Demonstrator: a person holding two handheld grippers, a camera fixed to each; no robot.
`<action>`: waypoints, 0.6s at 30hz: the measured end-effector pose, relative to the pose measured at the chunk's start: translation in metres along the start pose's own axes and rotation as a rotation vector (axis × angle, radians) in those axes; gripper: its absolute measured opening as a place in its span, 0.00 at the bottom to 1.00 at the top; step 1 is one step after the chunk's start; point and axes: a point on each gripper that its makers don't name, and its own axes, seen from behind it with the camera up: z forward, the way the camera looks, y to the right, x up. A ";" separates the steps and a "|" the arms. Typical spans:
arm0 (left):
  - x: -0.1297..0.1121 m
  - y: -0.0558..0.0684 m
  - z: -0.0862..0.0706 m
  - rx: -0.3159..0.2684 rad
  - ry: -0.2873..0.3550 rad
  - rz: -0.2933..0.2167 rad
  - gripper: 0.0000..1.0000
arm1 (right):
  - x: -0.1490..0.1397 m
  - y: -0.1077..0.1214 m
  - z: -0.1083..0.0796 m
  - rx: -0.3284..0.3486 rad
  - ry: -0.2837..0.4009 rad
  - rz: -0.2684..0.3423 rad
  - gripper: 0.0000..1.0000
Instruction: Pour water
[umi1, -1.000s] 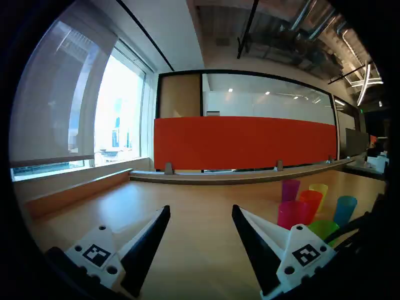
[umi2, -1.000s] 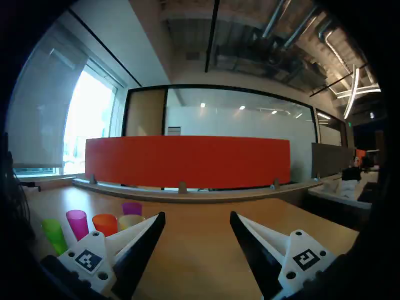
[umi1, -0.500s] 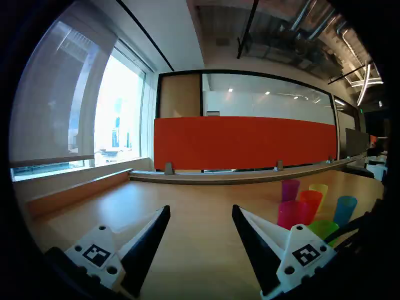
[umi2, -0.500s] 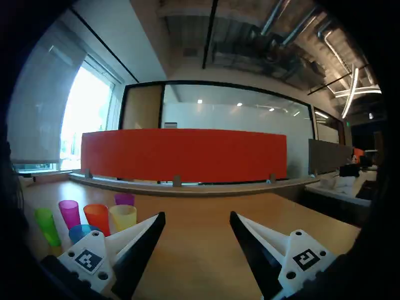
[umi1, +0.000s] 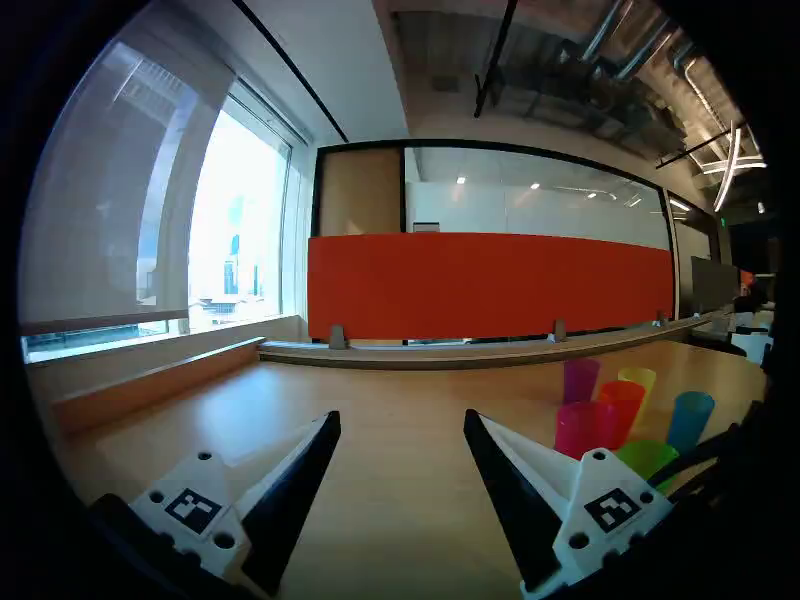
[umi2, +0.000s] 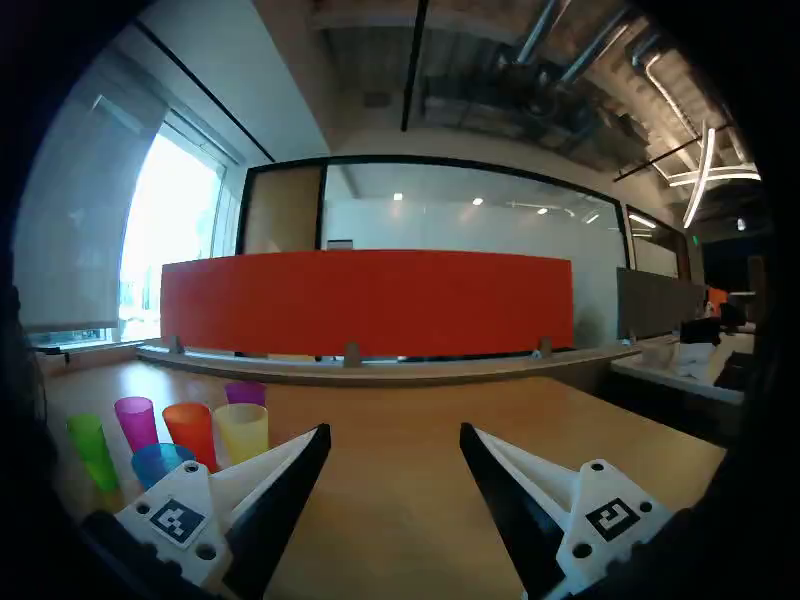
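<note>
Between the left gripper (umi1: 401, 415) and right gripper (umi2: 393, 430) stand cups (umi2: 190, 432); both jaws released, empty.

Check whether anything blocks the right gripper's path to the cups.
Nothing visible does. The right gripper, open and empty, points over the bare table. The cups stand ahead to its left, with only tabletop between.

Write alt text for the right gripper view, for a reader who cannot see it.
The right gripper, open and empty, points across a wooden table. Six coloured cups stand clustered at the view's lower left. An orange divider lines the table's far edge.
</note>
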 end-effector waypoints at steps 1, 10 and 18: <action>0.000 0.000 0.000 0.000 0.000 0.000 0.91 | 0.000 -0.001 0.000 0.003 -0.002 0.000 1.00; 0.000 0.000 0.000 0.000 0.000 0.000 0.91 | -0.002 -0.003 0.001 0.012 -0.007 0.001 1.00; 0.000 0.000 0.000 0.000 0.000 0.000 0.92 | -0.003 -0.003 0.001 0.012 -0.008 0.002 1.00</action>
